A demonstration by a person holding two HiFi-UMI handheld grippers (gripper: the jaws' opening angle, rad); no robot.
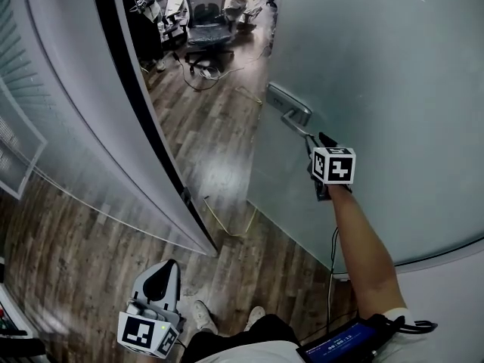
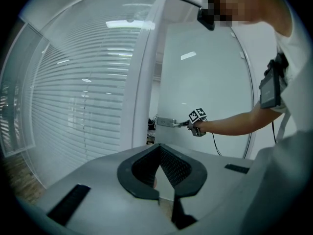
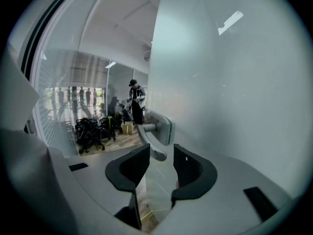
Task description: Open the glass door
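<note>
Your left gripper (image 2: pixel 160 153) hangs low beside your legs, above the wooden floor (image 1: pixel 219 142). Its jaws are closed tip to tip with nothing between them. It faces the glass partition (image 2: pixel 83 97) with its horizontal blinds and touches nothing.

Farther out, your right arm reaches to the frosted glass door (image 1: pixel 378 66), which stands ajar, its free edge away from the dark door frame (image 1: pixel 132 89). Your right gripper (image 3: pixel 161 155) is at the metal lever handle (image 3: pixel 152 148) near that edge. Its jaws stand wide apart with the end of the lever between them. The lever sits close against the jaw on the left of the right gripper view, and a gap shows between it and the other jaw, so the lever is not pinched.

Beyond the gap, the floor runs into a room where cables (image 1: pixel 208 72) lie loose in front of an office chair (image 1: pixel 206 13). A person (image 1: pixel 142 10) in dark clothes stands to the left of the chair.
</note>
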